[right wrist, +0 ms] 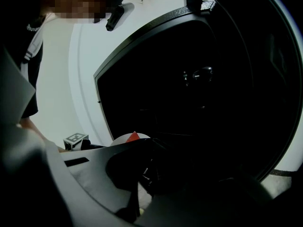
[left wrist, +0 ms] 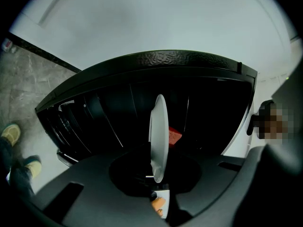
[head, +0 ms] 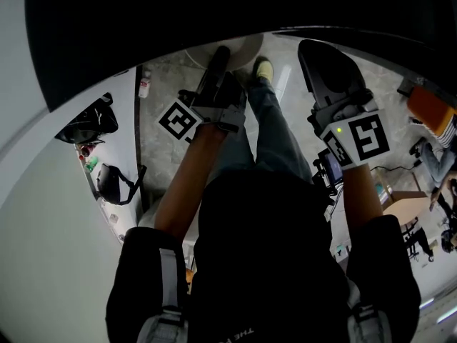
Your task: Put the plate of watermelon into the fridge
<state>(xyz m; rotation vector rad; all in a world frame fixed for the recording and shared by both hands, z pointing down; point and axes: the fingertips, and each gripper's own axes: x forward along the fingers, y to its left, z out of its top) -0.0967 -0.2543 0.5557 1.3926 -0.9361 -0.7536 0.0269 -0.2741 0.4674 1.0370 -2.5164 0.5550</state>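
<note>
Currently my left hand-held gripper (left wrist: 160, 196) pinches the plate (left wrist: 157, 131) rim, watermelon (left wrist: 174, 136) aboard; right hand-held gripper (right wrist: 137, 195) closed, empty. I should keep it level entering the fridge (left wrist: 113, 117).

From my seat I saw only a red corner of the watermelon (left wrist: 174, 136) behind the edge-on plate (left wrist: 158, 126), the fridge's (left wrist: 109, 112) inside was lost in darkness, and the right gripper's (right wrist: 135, 200) own body covered all but the plate's rim.
</note>
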